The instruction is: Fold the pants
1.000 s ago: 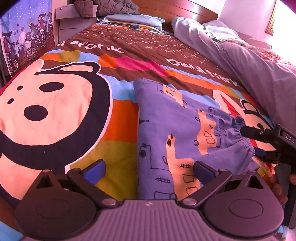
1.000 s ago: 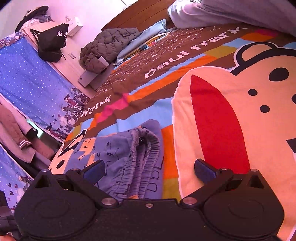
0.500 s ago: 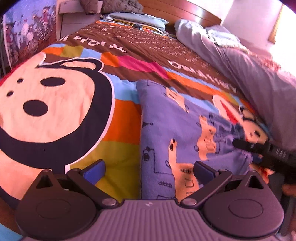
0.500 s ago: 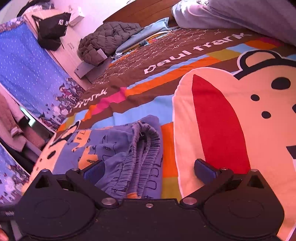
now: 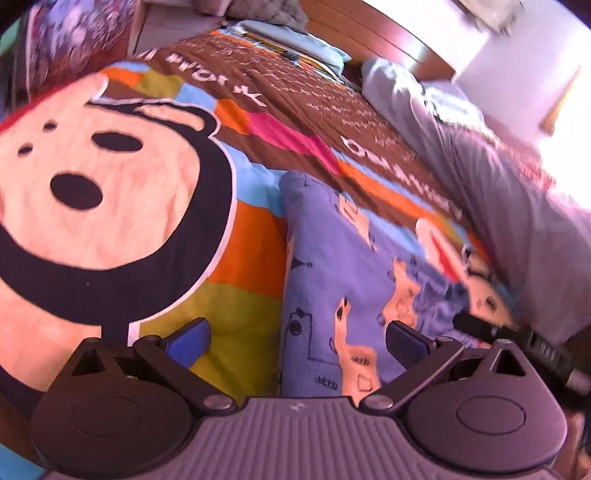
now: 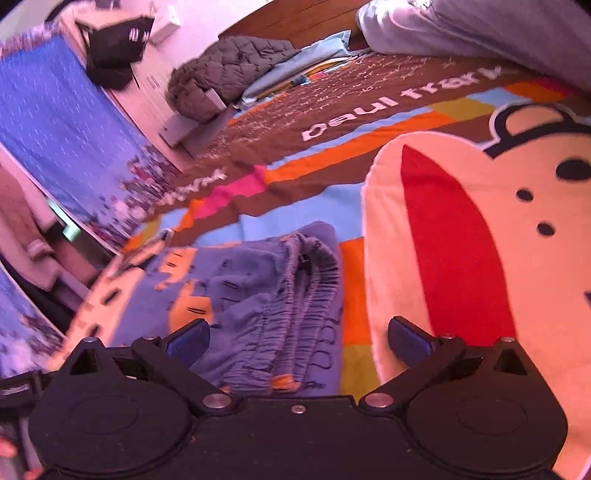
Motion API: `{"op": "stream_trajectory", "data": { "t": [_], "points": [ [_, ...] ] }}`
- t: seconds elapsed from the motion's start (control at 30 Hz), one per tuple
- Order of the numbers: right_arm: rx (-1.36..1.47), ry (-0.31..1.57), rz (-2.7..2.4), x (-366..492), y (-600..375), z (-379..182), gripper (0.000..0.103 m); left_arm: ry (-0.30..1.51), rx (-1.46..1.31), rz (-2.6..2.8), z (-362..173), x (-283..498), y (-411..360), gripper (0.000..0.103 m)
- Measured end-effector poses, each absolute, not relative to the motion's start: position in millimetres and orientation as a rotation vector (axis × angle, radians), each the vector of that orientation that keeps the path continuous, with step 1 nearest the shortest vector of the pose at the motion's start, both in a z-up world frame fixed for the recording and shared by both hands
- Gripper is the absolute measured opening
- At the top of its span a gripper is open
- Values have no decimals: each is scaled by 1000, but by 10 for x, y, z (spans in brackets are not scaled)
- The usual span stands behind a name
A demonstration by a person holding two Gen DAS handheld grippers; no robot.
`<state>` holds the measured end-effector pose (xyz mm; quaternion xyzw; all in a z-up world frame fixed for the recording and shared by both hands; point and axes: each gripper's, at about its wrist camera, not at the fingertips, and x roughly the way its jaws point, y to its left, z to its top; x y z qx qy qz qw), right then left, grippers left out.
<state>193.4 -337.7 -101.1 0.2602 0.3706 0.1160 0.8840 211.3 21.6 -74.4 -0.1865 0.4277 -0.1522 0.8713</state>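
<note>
Both views have risen slightly above the folded pants [image 5: 332,266] since a second ago. The left gripper [image 5: 295,341] and right gripper [image 6: 297,338] gape wide over the pants, holding nothing.

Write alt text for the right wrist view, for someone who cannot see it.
Folded blue patterned pants lie on a colourful cartoon bedspread, their gathered elastic waistband nearest the camera. The right tongs are open just before them, holding nothing. Beyond, a grey quilted jacket sits near the wooden headboard.
</note>
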Motion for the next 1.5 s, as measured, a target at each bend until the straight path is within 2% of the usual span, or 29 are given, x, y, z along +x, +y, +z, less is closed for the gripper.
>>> {"op": "stream_trajectory", "data": {
  "t": [0.13, 0.2, 0.23, 0.3, 0.4, 0.47, 0.63, 0.67, 0.77, 0.83, 0.87, 1.0, 1.1, 1.27, 1.5],
  "points": [
    [627, 759, 281, 1890, -3438, -1000, 99, 929, -409, -372, -706, 2166, 241, 103],
    [657, 765, 312, 1882, -3438, -994, 86, 933, -410, -427, -697, 2157, 204, 102],
    [664, 771, 313, 1880, -3430, -989, 84, 935, -405, -447, -700, 2156, 176, 101],
    [656, 778, 286, 1877, -3426, -983, 72, 944, -376, -462, -718, 2153, 114, 88],
    [660, 788, 235, 1871, -3446, -1001, 57, 969, -332, -420, -745, 2168, 91, 75],
    [646, 792, 220, 1864, -3440, -1007, 55, 987, -337, -404, -728, 2180, 119, 69],
    [531, 813, 192, 1884, -3284, -961, 55, 1018, -439, -405, -765, 2244, 272, 67],
    [511, 818, 186, 1889, -3255, -957, 55, 1020, -429, -408, -765, 2252, 261, 64],
    [454, 833, 156, 1899, -3157, -930, 55, 1010, -323, -376, -747, 2232, 171, 30],
    [396, 830, 126, 1888, -3058, -891, 52, 1004, -322, -364, -734, 2193, 145, 26],
    [355, 820, 113, 1873, -2992, -862, 48, 1003, -324, -359, -715, 2179, 146, 22],
    [128, 742, 78, 1758, -2656, -721, 31, 948, -253, -364, -570, 2118, 131, 18],
    [-10, 702, 59, 1721, -2413, -697, 24, 874, -154, -368, -439, 2042, 62, 17],
    [-72, 644, 39, 1735, -2137, -704, 21, 819, -94, -376, -310, 1994, 109, 17],
    [-61, 561, 118, 1760, -1802, -571, 20, 693, -80, -235, -22, 1926, 622, 16]
  ]
}}
